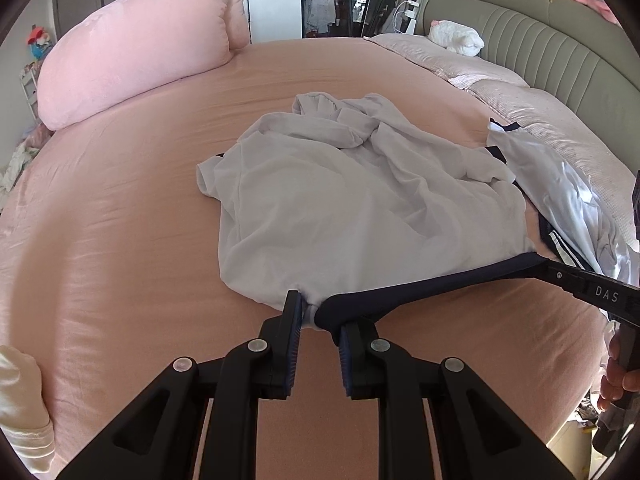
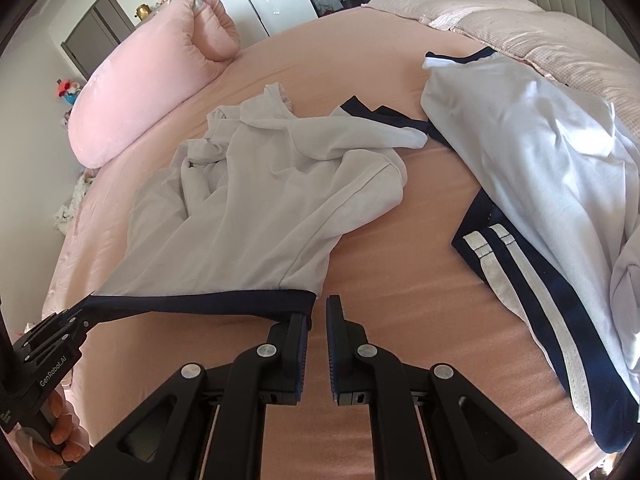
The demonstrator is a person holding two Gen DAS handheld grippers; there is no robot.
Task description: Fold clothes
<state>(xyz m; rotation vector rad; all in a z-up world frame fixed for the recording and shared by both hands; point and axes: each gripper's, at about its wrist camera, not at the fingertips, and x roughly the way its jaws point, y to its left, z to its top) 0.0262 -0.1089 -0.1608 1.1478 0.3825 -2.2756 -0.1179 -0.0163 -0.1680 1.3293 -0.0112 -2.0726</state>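
A crumpled white top (image 1: 340, 200) with a navy hem band (image 1: 420, 288) lies on the pink bed; it also shows in the right wrist view (image 2: 256, 208). My left gripper (image 1: 318, 314) is shut on the hem's left end, and it shows at the left edge of the right wrist view (image 2: 76, 318). My right gripper (image 2: 318, 312) has its fingers slightly apart at the hem's right corner (image 2: 300, 300); in the left wrist view its tip (image 1: 538, 262) meets that corner. The hem is stretched taut between them.
A second white and navy garment with white stripes (image 2: 540, 208) lies heaped to the right. A large pink pillow (image 1: 132, 52) sits at the far left, a folded quilt (image 1: 520, 92) and padded headboard (image 1: 540, 32) at the far right. The pink sheet (image 1: 120, 240) surrounds the top.
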